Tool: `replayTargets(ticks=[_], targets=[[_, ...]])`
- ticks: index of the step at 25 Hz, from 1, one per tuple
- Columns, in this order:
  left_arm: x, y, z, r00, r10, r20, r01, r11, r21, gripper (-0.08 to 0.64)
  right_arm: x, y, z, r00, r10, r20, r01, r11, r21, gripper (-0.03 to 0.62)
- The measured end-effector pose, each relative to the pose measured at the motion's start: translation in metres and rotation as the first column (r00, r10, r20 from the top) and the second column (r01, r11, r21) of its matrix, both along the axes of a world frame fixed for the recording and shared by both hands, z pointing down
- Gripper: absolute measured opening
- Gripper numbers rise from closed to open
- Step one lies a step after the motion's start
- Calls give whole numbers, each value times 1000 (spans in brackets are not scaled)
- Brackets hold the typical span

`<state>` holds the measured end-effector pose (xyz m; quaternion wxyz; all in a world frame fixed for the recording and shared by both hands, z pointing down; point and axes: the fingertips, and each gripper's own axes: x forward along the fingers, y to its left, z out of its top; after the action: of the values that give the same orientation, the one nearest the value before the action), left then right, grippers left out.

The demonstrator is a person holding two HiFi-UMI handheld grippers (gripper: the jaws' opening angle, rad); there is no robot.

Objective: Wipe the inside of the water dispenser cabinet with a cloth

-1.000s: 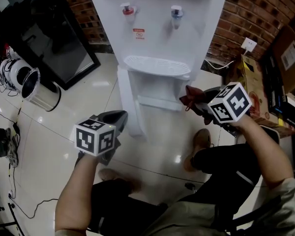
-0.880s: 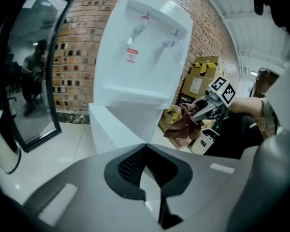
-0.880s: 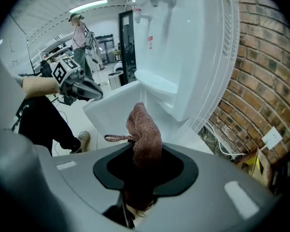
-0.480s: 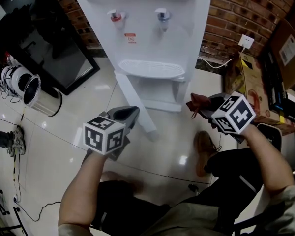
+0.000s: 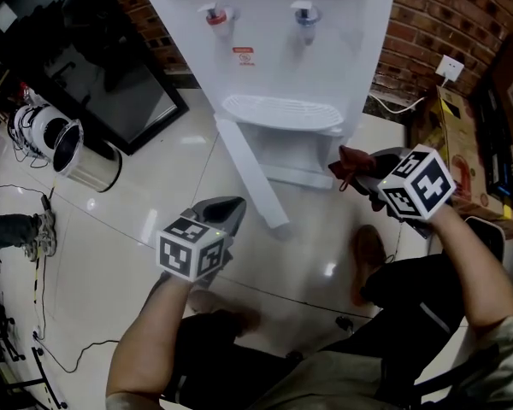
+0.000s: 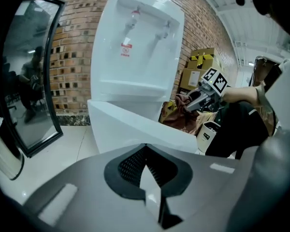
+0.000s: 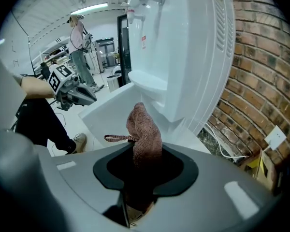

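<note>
The white water dispenser (image 5: 299,49) stands against the brick wall. Its low cabinet door (image 5: 252,178) hangs swung out to the left, baring the cabinet's inside (image 5: 306,156). My left gripper (image 5: 229,212) is shut and empty, with its tips just short of the door's (image 6: 135,127) outer edge; I cannot tell whether they touch it. My right gripper (image 5: 352,171) is shut on a reddish-brown cloth (image 5: 350,161) and hangs right of the cabinet opening. In the right gripper view the cloth (image 7: 142,129) sticks up from the jaws, with the dispenser (image 7: 183,57) close ahead.
A metal bin (image 5: 68,148) and a black-framed glass panel (image 5: 94,75) stand at the left. Cardboard boxes (image 5: 449,118) and a wall socket (image 5: 449,67) are at the right. Cables (image 5: 34,314) lie on the glossy floor. My shoe (image 5: 368,250) is below the cabinet. Another person (image 7: 79,47) stands far off.
The cabinet door has swung out from nearly closed to wide open, with my left gripper beside its edge. The right gripper still holds the cloth in about the same place.
</note>
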<state>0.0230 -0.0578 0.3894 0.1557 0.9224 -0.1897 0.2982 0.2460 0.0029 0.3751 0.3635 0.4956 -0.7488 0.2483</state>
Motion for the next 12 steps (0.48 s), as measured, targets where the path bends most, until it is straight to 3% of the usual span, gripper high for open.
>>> replayTargets(ticks=[12], targets=[[58,10,0,993,114,5,-114,993,25,0,21,7,-1,998,55,10,-55,998,6,129]])
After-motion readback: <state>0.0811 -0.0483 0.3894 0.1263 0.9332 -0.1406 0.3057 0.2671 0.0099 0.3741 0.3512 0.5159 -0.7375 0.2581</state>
